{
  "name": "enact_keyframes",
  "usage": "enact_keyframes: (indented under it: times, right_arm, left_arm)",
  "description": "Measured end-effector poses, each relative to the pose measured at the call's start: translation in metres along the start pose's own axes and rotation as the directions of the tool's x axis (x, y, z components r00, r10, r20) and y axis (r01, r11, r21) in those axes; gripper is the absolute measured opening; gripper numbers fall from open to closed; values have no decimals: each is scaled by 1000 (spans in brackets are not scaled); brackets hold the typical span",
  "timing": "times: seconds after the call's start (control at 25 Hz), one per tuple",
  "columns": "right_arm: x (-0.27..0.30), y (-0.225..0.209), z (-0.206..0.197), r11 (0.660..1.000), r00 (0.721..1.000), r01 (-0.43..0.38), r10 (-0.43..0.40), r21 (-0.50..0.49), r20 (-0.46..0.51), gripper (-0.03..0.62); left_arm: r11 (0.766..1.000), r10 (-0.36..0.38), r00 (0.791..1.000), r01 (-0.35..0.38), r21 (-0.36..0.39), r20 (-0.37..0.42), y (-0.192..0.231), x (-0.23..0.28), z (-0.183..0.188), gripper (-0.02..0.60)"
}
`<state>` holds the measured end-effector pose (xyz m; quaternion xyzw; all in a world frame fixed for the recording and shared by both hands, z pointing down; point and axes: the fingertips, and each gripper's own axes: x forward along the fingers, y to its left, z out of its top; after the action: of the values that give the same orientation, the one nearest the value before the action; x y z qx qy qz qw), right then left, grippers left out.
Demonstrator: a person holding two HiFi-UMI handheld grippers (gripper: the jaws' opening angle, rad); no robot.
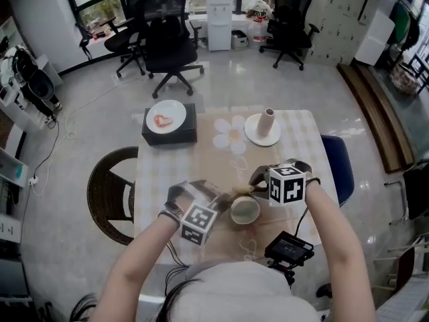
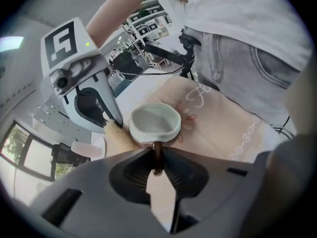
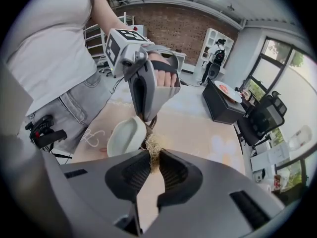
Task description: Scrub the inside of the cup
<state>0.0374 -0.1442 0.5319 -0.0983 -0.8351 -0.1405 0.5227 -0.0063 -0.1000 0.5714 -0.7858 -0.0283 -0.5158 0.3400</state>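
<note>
A pale green cup [image 1: 245, 210] with a dark brown handle stands near the table's front edge. My left gripper [image 1: 223, 204] comes in from the cup's left and is shut on the handle [image 2: 157, 152]. In the left gripper view the cup [image 2: 154, 123] shows its empty inside, just ahead of the left gripper [image 2: 157, 158]. My right gripper [image 1: 252, 188] is shut on a tan fibrous scrubber [image 1: 242, 190] held beside the cup's rim, outside it. In the right gripper view the scrubber [image 3: 153, 147] sits between the jaws of the right gripper [image 3: 153, 157], touching the tilted-looking cup [image 3: 126, 135].
A black box [image 1: 169, 132] carrying a white plate [image 1: 165, 115] sits at the table's far left. A white dish with a pinkish upright piece [image 1: 266, 123] stands far right. A black device [image 1: 289, 249] hangs at the front edge. Chairs stand left [image 1: 109, 192] and right [image 1: 338, 166].
</note>
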Motion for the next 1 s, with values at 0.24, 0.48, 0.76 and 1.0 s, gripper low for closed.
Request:
enact_keyframes:
  times: [0.24,0.48,0.76,1.0]
  right_arm:
    - [9,3,-23,996,1000,-1,4,86,-28,54]
    - [-3,5,-35,992,999,51,-48,112,-25,54]
    - [-44,5,14,990,995,105,-104,-99,10,54]
    - [-40,17,37,938,989,17,-67,-345,-134,54]
  left_arm:
    - [999,35,999,-35,22,-8,3,-1,1,67]
    - [995,82,996,-80,57,-22,9,-1,4,67]
    - [996,73,997,-71,54,-23,11,0,3,67]
    - [997,63,998,-61,52,-28,10,0,5,67]
